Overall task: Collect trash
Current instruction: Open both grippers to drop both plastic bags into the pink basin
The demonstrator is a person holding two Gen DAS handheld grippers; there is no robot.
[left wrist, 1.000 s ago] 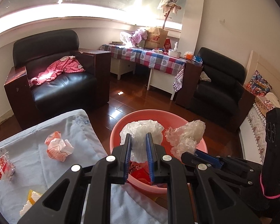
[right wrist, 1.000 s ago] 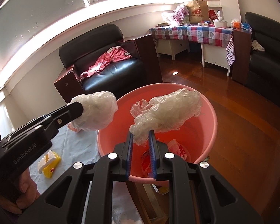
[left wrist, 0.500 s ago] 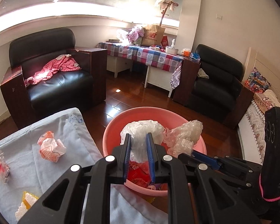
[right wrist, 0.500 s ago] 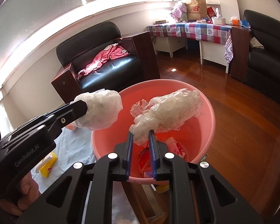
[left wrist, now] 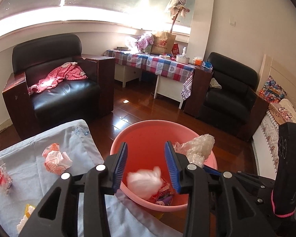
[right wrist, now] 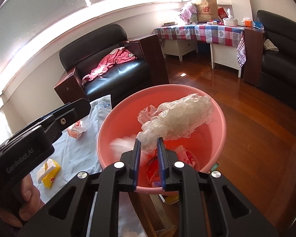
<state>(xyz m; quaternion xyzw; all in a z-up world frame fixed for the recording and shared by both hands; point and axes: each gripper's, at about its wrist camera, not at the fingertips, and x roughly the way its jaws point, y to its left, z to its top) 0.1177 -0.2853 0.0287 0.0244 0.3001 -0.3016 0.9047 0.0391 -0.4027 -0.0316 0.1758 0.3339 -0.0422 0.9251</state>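
Drop step: left gripper [left wrist: 146,165] jaws just opened, nothing between, white wad [left wrist: 144,182] falling into pink basin [left wrist: 128,136]. Right gripper [right wrist: 149,156] jaws clamped on clear plastic bag [right wrist: 177,118] over basin; probably release next, then 3 wrappers on cloth.

Smooth pink plastic basin [right wrist: 223,122] over glossy wooden floor [right wrist: 256,118].
Beside the basin you see matt pale-blue cloth [left wrist: 25,150]; above it, crinkled translucent plastic bag [right wrist: 179,118] between your right gripper's [right wrist: 149,140] ribbed blue pads.

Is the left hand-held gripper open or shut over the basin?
Open. The left hand-held gripper has just been opening; nothing sits between its blue pads, and the white wad is blurred inside the pink basin.
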